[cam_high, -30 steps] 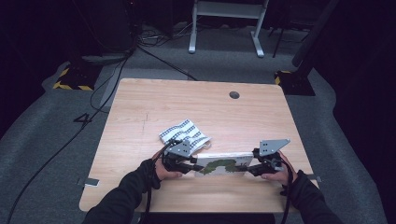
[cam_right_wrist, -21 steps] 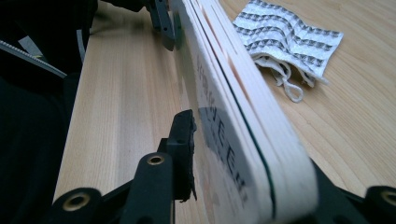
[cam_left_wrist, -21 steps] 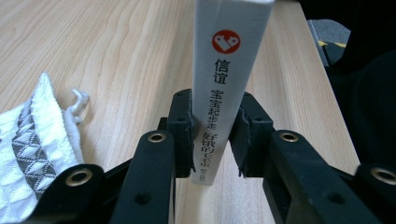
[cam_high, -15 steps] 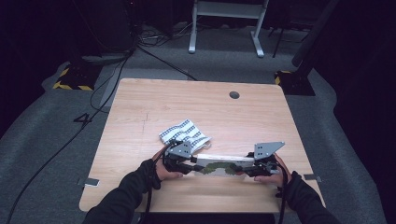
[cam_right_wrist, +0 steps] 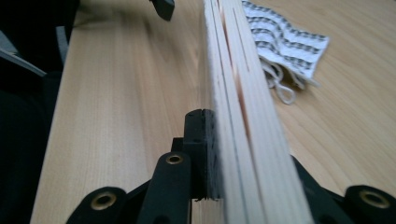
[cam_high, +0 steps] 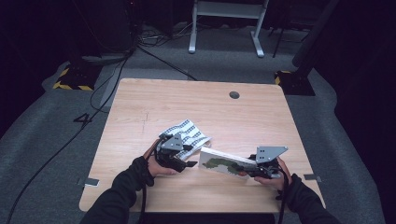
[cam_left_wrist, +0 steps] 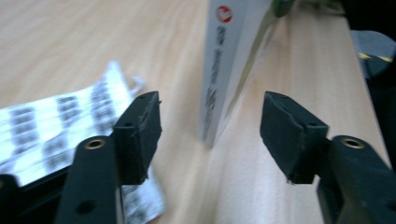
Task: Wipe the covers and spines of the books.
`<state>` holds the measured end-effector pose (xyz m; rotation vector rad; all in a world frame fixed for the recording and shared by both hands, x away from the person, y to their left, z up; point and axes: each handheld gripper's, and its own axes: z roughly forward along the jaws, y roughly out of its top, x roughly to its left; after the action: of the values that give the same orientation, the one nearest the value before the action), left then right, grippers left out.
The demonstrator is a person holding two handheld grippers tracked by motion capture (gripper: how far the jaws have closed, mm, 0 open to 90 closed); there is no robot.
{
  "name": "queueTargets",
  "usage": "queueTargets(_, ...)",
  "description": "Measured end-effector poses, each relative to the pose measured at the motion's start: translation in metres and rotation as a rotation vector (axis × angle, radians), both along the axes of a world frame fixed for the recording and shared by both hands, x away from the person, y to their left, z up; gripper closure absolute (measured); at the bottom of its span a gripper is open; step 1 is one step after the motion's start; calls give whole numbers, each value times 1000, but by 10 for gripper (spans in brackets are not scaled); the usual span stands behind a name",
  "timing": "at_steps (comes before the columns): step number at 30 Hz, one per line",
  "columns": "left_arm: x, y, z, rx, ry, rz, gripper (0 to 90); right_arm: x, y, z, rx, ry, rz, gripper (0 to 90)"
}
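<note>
Thin white book with a green-patterned cover [cam_high: 223, 164] lies tilted just above the light wooden bench [cam_high: 196, 102], near its front edge. Right gripper [cam_high: 252, 170] clamps its jaws on the book's right end, page edges [cam_right_wrist: 243, 121] running away between them. Left gripper [cam_high: 184, 163] has just been opening its jaws; they stand apart at the book's left end, pads clear of it. Black-and-white patterned cloth [cam_high: 189, 135] lies just behind the left gripper.
</note>
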<state>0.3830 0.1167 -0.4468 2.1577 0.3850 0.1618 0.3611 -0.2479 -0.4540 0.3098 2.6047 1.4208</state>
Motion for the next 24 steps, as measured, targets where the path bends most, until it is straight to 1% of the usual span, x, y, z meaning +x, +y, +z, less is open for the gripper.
queueTargets(1, 3, 4, 1, -15, 5, 42, 310, 0, -2, 1, -2, -5, -10, 793)
queueTargets(2, 5, 7, 1, -22, 6, 71, 291, -1, -5, 2, -3, -18, -26, 793)
queueTargets(3, 8, 9, 1, -21, 5, 109, 278, -1, -7, 2, -1, -20, -38, 794)
queueTargets(4, 11, 9, 0, -12, 0, 143, 267, -1, -9, 3, 2, -24, -51, 794)
queueTargets(6, 18, 10, -3, 5, -5, 186, 251, 0, -13, 5, 9, -38, -69, 794)
queueTargets(7, 24, 8, -5, 22, -9, 219, 248, 0, -15, 6, 11, -41, -78, 794)
queueTargets(9, 34, 6, -10, 54, -12, 264, 242, 0, -17, 9, 16, -55, -97, 794)
queueTargets(10, 39, 5, -13, 66, -11, 302, 240, -1, -18, 10, 20, -58, -99, 794)
queueTargets(11, 43, 4, -15, 85, -18, 321, 242, -1, -19, 11, 25, -62, -102, 794)
queueTargets(12, 46, 3, -17, 96, -15, 325, 241, -1, -19, 12, 26, -62, -105, 794)
queueTargets(14, 53, 2, -21, 110, 22, 346, 230, -1, -20, 13, 24, -70, -107, 794)
queueTargets(15, 56, 2, -23, 111, 31, 351, 228, -1, -21, 13, 22, -74, -110, 794)
queueTargets(16, 58, 2, -25, 123, 36, 363, 223, -1, -22, 14, 25, -75, -112, 794)
queueTargets(17, 61, 1, -27, 140, 48, 369, 219, -1, -24, 15, 30, -74, -119, 793)
queueTargets(18, 64, 1, -30, 155, 70, 369, 206, -1, -25, 15, 33, -77, -124, 793)
queueTargets(19, 65, 0, -34, 172, 80, 369, 192, 0, -26, 16, 35, -78, -127, 794)
queueTargets(20, 67, -1, -38, 212, 110, 358, 179, 0, -27, 16, 38, -77, -128, 793)
queueTargets(21, 68, -3, -46, 264, 124, 348, 164, 0, -28, 17, 41, -77, -131, 793)
queueTargets(22, 68, -3, -46, 264, 124, 348, 145, 0, -28, 17, 41, -77, -131, 793)
queueTargets(23, 66, -2, -47, 255, 102, 340, 145, 0, -29, 17, 44, -81, -136, 793)
queueTargets(24, 66, -3, -47, 257, 104, 342, 149, 0, -30, 18, 40, -84, -142, 793)
